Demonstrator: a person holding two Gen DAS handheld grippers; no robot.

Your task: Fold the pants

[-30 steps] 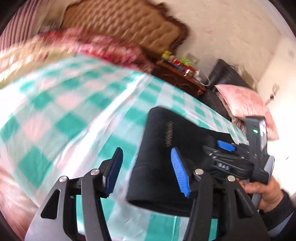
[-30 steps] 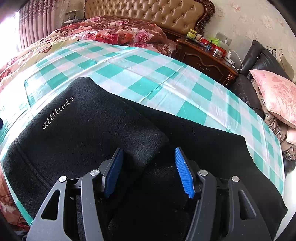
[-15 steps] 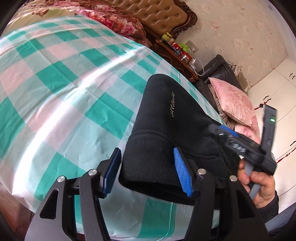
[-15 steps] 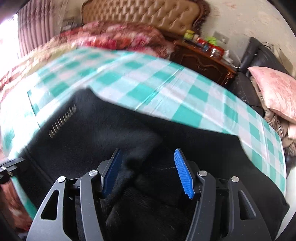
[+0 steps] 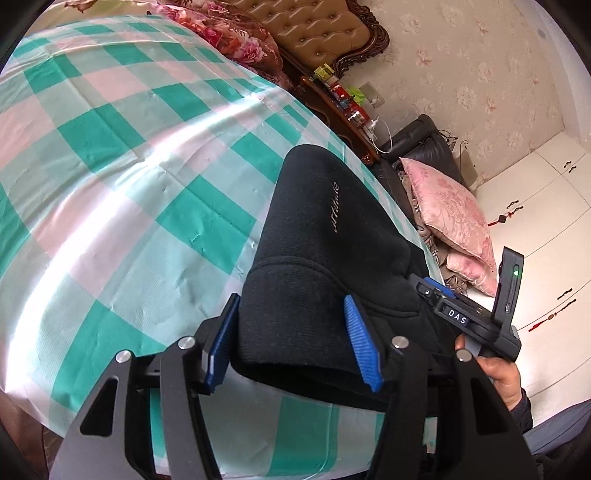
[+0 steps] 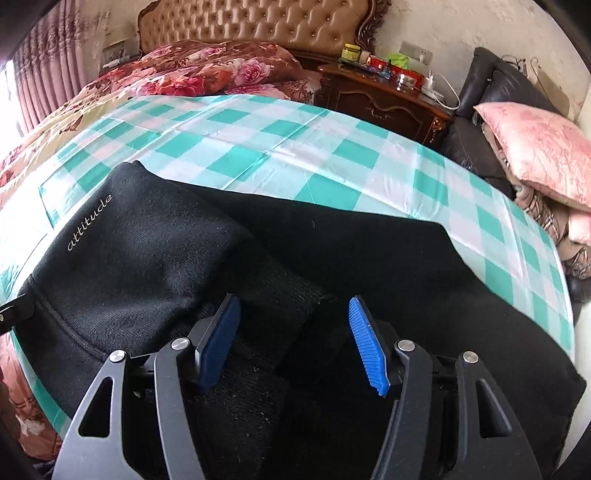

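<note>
Black pants [image 6: 332, 251] with white "attitude" lettering lie folded on a green and white checked cloth [image 6: 280, 147] over the bed. In the left wrist view the pants [image 5: 325, 236] run away from me. My left gripper [image 5: 293, 336] is open, its blue pads either side of the ribbed waistband end at the cloth's near edge. My right gripper [image 6: 293, 339] is open, low over the ribbed band where the folded layers overlap. The right gripper also shows in the left wrist view [image 5: 476, 317], held in a hand.
A floral quilt [image 6: 207, 70] and tufted headboard [image 6: 258, 26] are at the back. A dark nightstand [image 6: 384, 96] with small items stands to the right, then a black chair with a pink pillow [image 6: 539, 147].
My left gripper swung in toward the pants' waistband end, which now sits between its open pads. My right gripper stayed open over the fold with a small shake.
</note>
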